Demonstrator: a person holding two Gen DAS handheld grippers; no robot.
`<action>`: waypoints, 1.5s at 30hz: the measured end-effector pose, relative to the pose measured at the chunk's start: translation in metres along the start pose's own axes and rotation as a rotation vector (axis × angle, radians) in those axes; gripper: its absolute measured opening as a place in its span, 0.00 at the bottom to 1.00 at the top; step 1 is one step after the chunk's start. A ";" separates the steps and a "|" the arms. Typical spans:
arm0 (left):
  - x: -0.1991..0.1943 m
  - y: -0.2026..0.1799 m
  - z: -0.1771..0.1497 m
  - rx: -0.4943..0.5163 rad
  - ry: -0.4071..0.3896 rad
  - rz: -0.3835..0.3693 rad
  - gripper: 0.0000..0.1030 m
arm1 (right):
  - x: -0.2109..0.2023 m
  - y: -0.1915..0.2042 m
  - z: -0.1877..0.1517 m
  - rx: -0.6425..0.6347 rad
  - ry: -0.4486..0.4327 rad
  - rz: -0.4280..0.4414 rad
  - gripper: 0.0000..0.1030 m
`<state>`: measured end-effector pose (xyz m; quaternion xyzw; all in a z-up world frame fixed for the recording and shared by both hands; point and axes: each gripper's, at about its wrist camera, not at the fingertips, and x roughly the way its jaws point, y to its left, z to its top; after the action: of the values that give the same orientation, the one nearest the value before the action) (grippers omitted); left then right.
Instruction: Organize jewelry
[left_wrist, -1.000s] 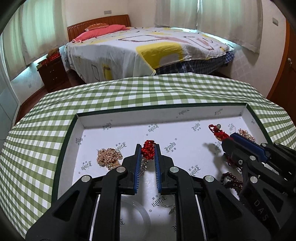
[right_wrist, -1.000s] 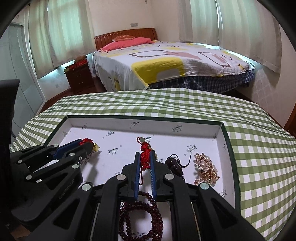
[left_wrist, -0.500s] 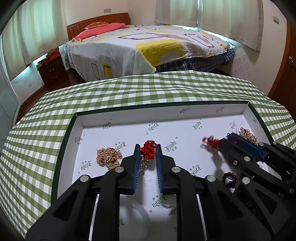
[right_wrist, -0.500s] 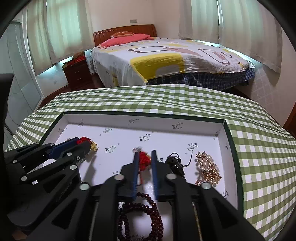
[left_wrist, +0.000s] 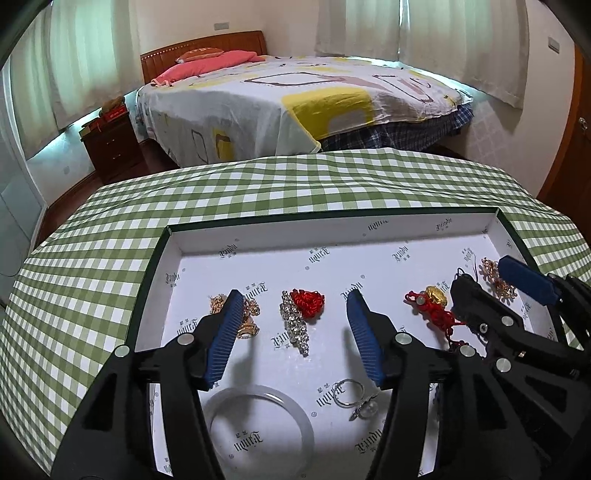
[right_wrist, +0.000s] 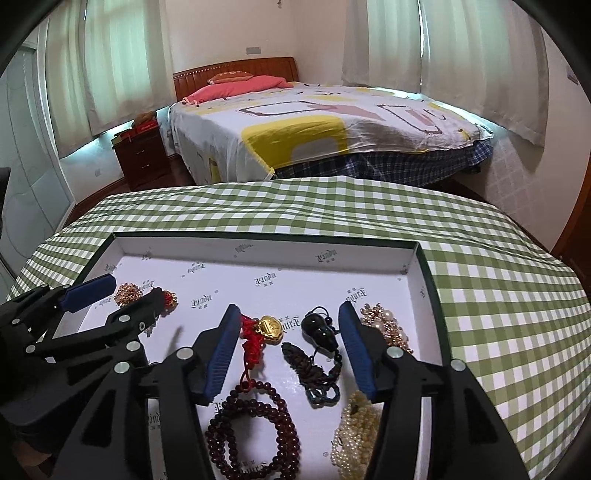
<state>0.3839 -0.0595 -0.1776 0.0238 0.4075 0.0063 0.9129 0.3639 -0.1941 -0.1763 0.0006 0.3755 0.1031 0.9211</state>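
A shallow white cardboard box with a dark green rim (left_wrist: 369, 236) lies on a table covered in a green-and-white checked cloth (left_wrist: 258, 192); everything below is placed relative to this box.

The left gripper (left_wrist: 295, 321), black with blue ribbed pads, hovers over the box's left half. Its jaws are opening and press on nothing. Between them, lying loose on the box floor, is a red knotted ornament with a strip of clear rhinestones (left_wrist: 301, 314). A gold chain cluster (left_wrist: 247, 317) lies on the box floor partly behind the left pad. Toward the near edge of the box lie a translucent white bangle (left_wrist: 260, 424) and a silver ring with a small pearl (left_wrist: 352, 397).

The right gripper (right_wrist: 288, 339), of the same build, hovers over the box's right half. Its jaws are also opening and grasp nothing. On the box floor between them lie a red cord with a gold lock-shaped charm (right_wrist: 264, 332) and a black gourd-shaped pendant on a dark braided cord (right_wrist: 317, 350). A dark red bead bracelet (right_wrist: 255, 432) lies at the near edge of the box, a strand of small cream pearls (right_wrist: 352, 424) beside it. A gold and pearl brooch (right_wrist: 384, 325) sits close to the box's right wall.

Beyond the table stands a bed with a white and yellow patterned cover (right_wrist: 332, 122).
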 end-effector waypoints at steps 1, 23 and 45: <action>-0.001 0.000 0.000 -0.002 -0.002 0.001 0.58 | -0.001 -0.001 0.000 0.001 -0.002 -0.003 0.56; -0.108 0.025 -0.059 -0.007 -0.083 0.014 0.90 | -0.088 -0.004 -0.052 0.054 -0.059 -0.027 0.81; -0.276 0.065 -0.112 -0.103 -0.204 0.055 0.95 | -0.241 0.031 -0.082 -0.002 -0.233 -0.032 0.82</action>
<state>0.1166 0.0011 -0.0442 -0.0116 0.3107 0.0500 0.9491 0.1334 -0.2161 -0.0661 0.0056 0.2656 0.0879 0.9600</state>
